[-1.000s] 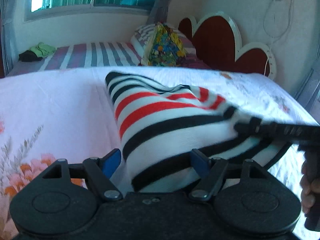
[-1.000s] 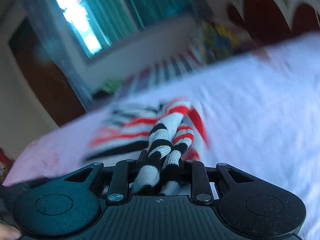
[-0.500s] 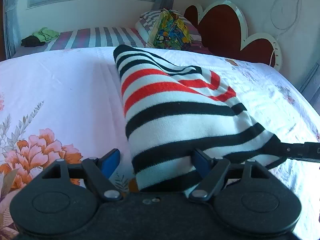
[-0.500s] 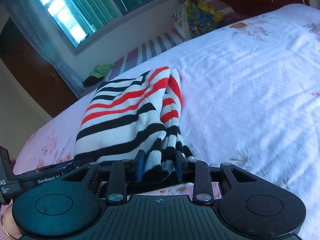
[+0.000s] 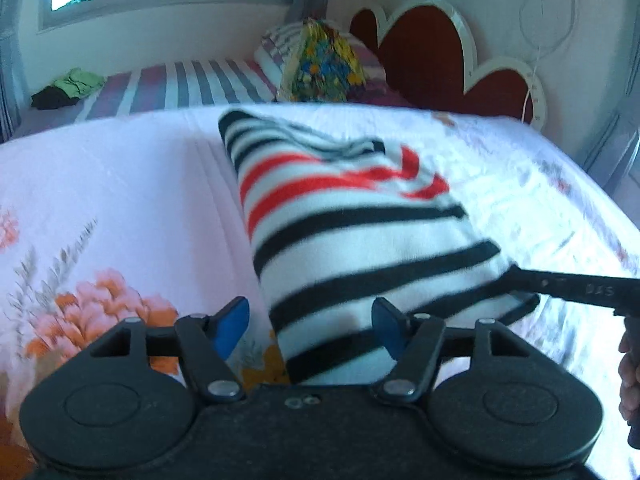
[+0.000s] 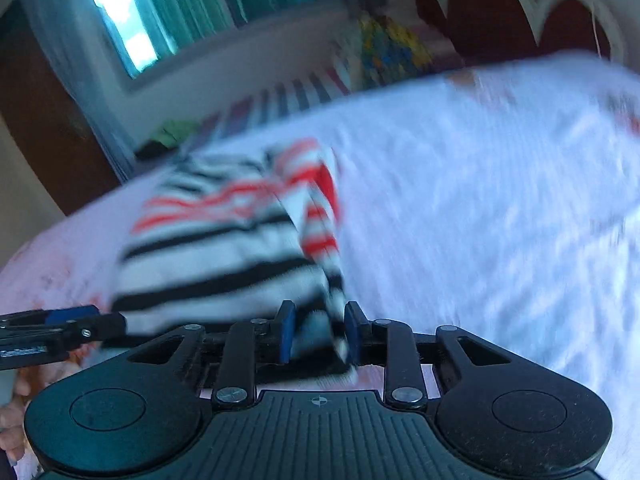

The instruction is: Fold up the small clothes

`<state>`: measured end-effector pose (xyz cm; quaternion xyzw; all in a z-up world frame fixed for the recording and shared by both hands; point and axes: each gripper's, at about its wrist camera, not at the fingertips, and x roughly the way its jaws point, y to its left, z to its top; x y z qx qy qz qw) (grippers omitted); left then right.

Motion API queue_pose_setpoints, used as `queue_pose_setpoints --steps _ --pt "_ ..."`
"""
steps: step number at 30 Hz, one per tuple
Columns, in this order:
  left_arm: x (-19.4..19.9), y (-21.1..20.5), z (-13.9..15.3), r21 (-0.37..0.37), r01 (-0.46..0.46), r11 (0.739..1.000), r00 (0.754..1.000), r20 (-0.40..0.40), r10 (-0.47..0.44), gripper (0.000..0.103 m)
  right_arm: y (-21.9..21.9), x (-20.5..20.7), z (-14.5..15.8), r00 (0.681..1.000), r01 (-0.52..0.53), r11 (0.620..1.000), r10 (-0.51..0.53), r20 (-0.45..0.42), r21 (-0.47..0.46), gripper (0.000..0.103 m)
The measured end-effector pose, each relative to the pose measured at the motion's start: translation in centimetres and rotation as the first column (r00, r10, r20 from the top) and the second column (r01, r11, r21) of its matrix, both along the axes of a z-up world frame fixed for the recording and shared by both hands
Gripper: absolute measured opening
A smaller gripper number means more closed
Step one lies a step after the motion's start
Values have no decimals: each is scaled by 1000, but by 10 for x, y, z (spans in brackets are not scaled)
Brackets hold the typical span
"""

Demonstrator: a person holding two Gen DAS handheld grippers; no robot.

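Left wrist view: the striped garment (image 5: 352,240), white with black and red bands, lies folded on the bed (image 5: 120,184) and runs from its near edge toward the headboard (image 5: 436,48). Its near end sits between the blue pads of the left gripper (image 5: 310,326), whose jaws have just been closing but are spread, with the left pad clear of the cloth. The right gripper (image 5: 516,280) meets the garment's near right corner.

Right wrist view: blurred. The right gripper (image 6: 318,330) pinches a bunched corner of the garment (image 6: 224,248) between narrowly set pads. The left gripper (image 6: 68,328) reaches in at the garment's near left corner.
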<state>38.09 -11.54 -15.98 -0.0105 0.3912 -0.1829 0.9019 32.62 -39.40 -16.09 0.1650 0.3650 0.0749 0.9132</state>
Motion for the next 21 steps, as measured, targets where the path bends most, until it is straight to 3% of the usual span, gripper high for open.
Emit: queue_pose_setpoints --steps 4,7,10,13,17,21 --pt "11 -2 15 -22 -27 999 999 31 28 65 16 13 26 996 -42 999 44 81 -27 27" --pt "26 -17 21 -8 -21 1000 998 65 21 65 36 36 30 991 -94 994 98 88 -48 27" --pt "53 -30 18 9 -29 1000 998 47 28 65 49 67 27 989 -114 990 121 88 -83 27" --pt "75 -35 6 48 -65 997 997 46 63 66 54 95 20 988 -112 990 121 95 -86 27" --pt "90 -35 -7 32 -88 996 996 39 86 70 56 130 8 988 -101 987 114 106 -125 27" --pt "93 -31 -24 3 -98 995 995 25 97 75 54 144 -37 993 -90 978 103 57 -189 27"
